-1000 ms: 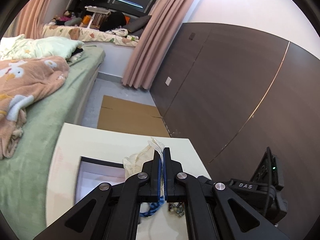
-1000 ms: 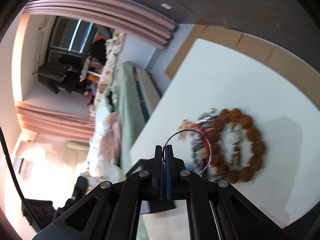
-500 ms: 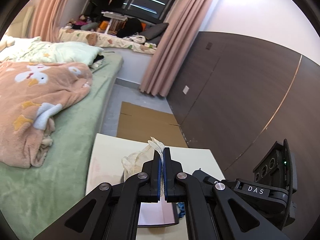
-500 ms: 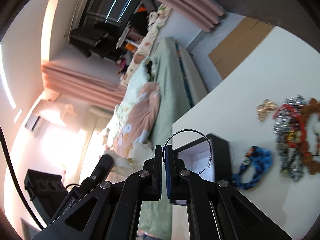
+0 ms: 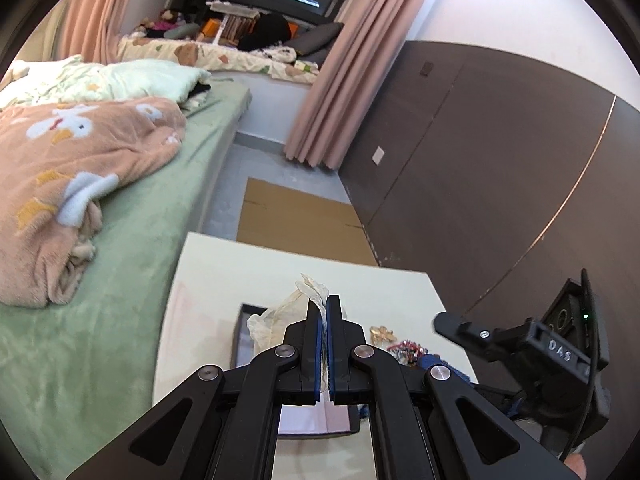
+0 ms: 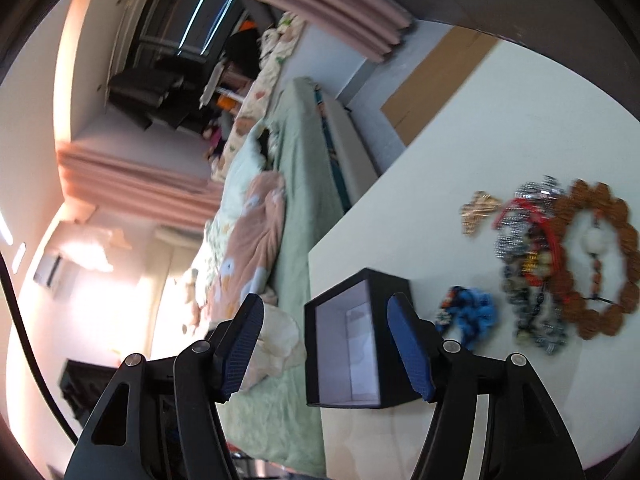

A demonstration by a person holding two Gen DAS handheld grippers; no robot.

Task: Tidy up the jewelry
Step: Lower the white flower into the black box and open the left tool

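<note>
While my right claw (image 6: 326, 350) is opening with nothing between its pads over the black box (image 6: 352, 344), my left claw (image 5: 323, 344) is clamped on a crumpled tissue (image 5: 280, 320). Jewelry pile (image 6: 560, 260) and blue bracelet (image 6: 468, 316) lie loose on the table (image 6: 500, 120); most sorting left, I judge.

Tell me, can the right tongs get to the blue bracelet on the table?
Probably yes. The right tongs are opening with nothing between them, and the blue bracelet lies bare on the table, just beside the black box. Nothing covers it.
</note>
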